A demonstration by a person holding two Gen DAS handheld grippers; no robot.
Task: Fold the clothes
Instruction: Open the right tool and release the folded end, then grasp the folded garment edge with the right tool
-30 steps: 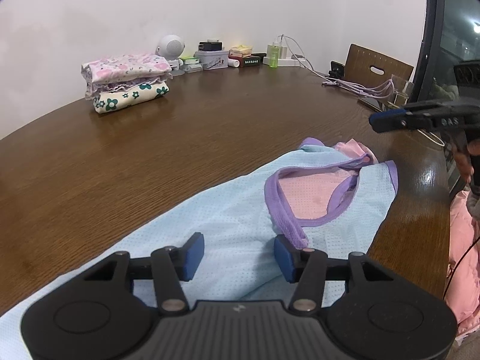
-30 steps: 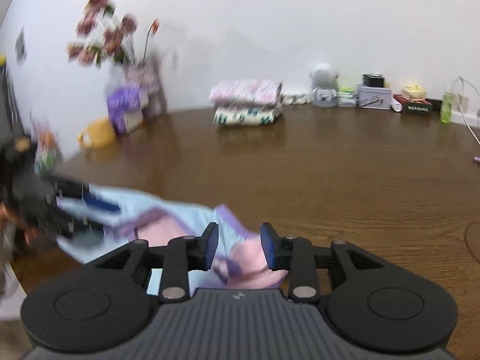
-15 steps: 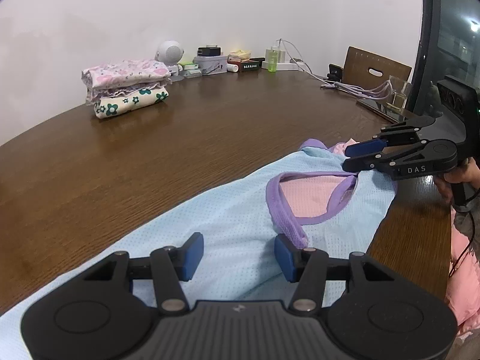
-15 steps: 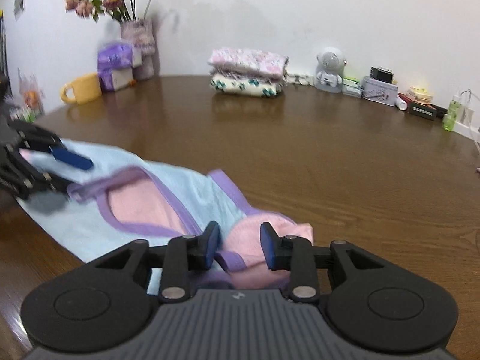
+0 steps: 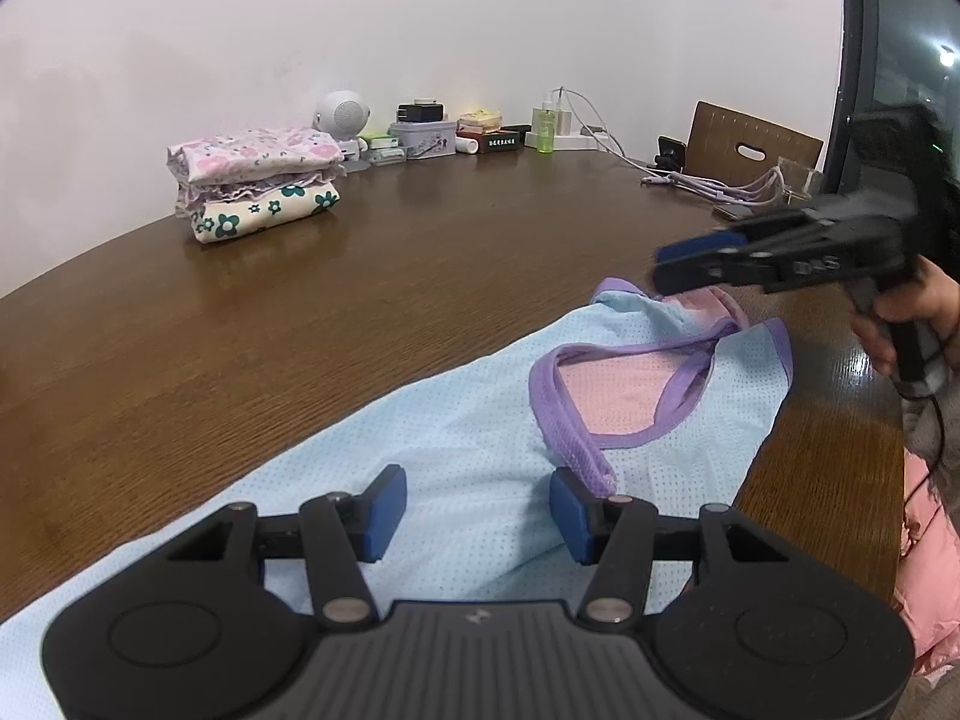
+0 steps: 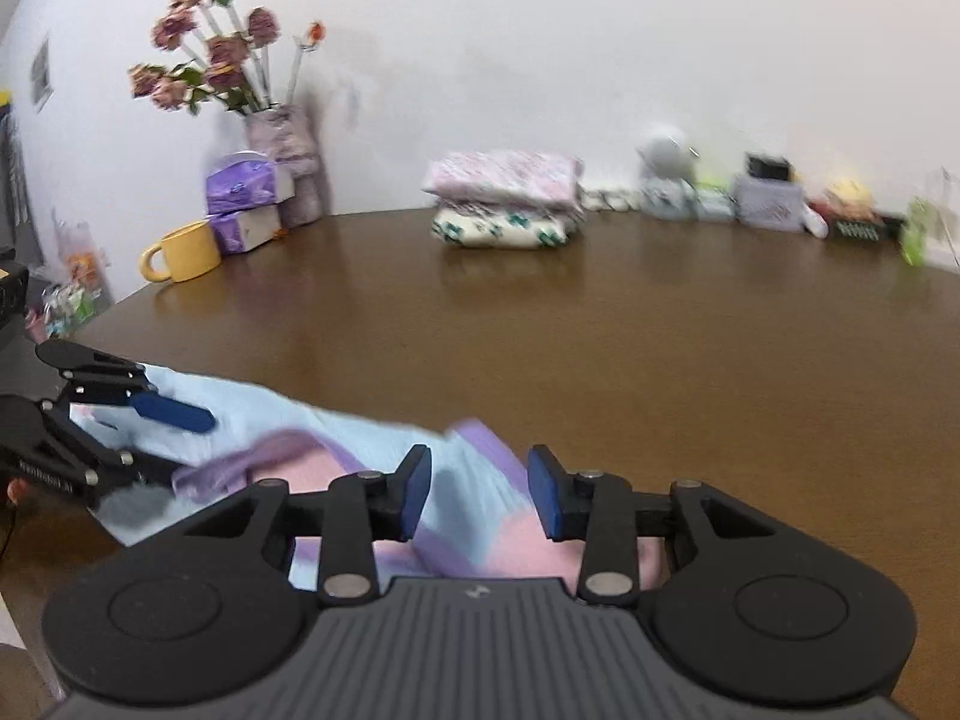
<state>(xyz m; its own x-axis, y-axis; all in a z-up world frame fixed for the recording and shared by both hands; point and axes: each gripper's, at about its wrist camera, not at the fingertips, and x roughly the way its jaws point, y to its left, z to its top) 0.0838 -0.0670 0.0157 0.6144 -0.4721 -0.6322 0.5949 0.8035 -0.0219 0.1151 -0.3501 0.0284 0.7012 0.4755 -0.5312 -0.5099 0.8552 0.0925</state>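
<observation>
Garment (image 5: 480,438) on table (image 5: 300,312) near edge; folded stack (image 5: 255,183) far behind, by wall.

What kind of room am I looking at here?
Probably a lived-in home room: a wooden table with folded clothes, a vase of flowers, a yellow mug and chargers along the wall.

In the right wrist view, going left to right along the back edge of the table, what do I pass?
yellow mug → purple tissue packs → vase of flowers → stack of folded clothes → white round gadget → grey box → green bottle.
</observation>
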